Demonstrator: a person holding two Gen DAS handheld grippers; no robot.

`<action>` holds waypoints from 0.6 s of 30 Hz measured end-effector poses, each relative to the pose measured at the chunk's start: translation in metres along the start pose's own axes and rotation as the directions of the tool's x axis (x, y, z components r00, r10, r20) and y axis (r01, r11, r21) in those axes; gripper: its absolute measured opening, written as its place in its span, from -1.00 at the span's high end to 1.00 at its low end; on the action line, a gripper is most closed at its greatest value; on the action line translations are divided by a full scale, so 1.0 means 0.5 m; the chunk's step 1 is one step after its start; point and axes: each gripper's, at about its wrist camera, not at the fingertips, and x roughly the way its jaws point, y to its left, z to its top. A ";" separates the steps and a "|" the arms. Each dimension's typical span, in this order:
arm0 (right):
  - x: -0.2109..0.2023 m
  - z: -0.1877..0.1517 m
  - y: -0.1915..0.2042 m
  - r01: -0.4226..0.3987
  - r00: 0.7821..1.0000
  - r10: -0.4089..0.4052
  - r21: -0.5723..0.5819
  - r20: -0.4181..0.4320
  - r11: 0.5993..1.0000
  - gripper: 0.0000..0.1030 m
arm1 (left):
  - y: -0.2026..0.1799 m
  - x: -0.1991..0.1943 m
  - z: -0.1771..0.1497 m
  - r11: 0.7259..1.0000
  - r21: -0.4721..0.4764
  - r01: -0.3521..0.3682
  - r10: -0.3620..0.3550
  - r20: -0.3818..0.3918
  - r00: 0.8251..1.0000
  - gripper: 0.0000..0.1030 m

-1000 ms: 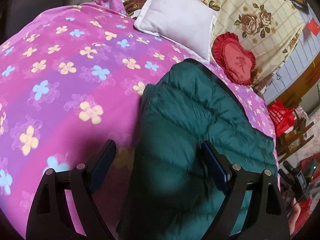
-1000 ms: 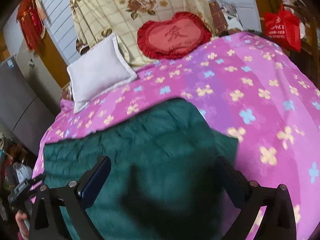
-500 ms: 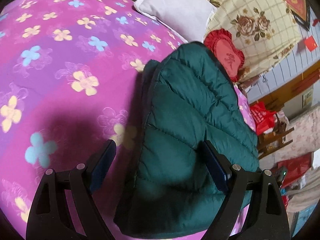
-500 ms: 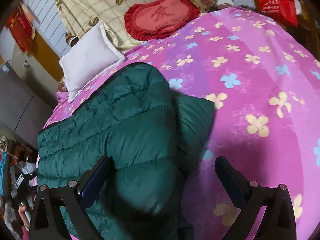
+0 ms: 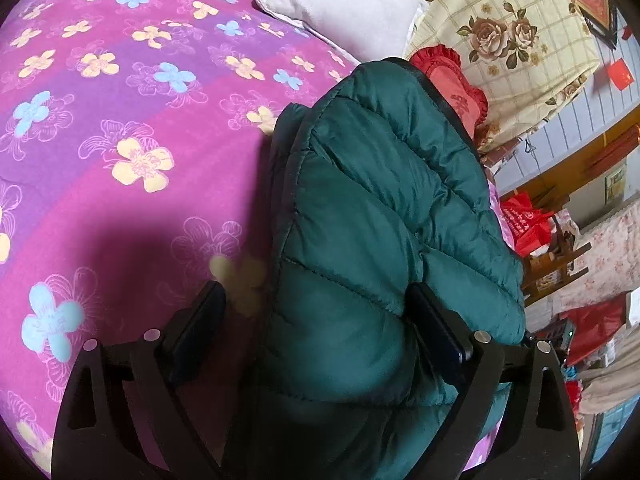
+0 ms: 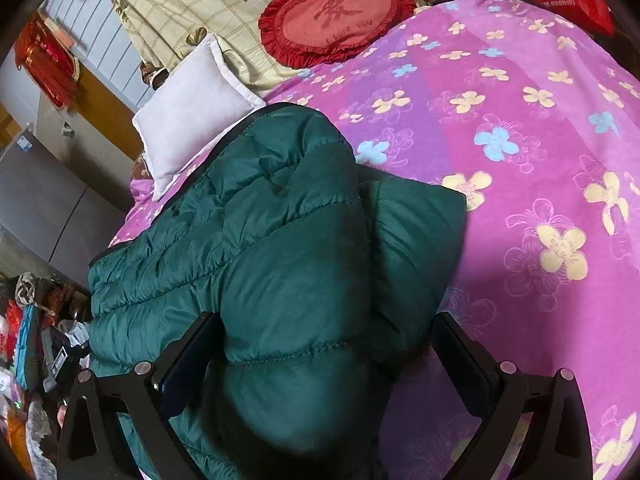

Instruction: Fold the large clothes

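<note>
**Both claws poised over the half-folded jacket**

The dark green quilted puffer jacket [image 5: 384, 216] lies on the pink flower-print bedspread [image 5: 132, 128], doubled over on itself, a thicker puffed layer resting on a flatter one. In the left wrist view its long axis runs from about six o'clock, under the claw, up toward one o'clock, where the far end reaches the red frilled heart-shaped cushion [image 5: 460, 88]; the white square pillow [image 5: 344, 4] sits at twelve.

The left gripper [image 5: 320, 320] is spread wide, jaws just widened further, with the jacket's near bulk between them; its right pad looks to be against the fabric, its left pad stands clear over the bedspread, so it is released rather than gripping. The right gripper [image 6: 328, 356] is also open, straddling the jacket's near end, the free corner of the lower layer jutting out toward two o'clock.

To my eye both hands are about equally near, each over one side of the near end, so the next fold would likely lift that end away along the long axis.
</note>
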 end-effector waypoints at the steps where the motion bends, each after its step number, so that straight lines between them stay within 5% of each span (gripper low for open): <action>1: 0.000 0.000 0.000 0.000 1.000 0.000 0.001 0.000 1.000 -1.00 | -0.001 0.001 0.000 1.000 0.004 -0.003 0.003 0.000 1.000 -0.82; 18: 0.025 0.015 0.004 -0.011 0.999 0.010 -0.024 -0.035 1.000 -1.00 | -0.016 0.018 0.008 0.999 0.045 -0.021 0.022 -0.009 1.000 -0.94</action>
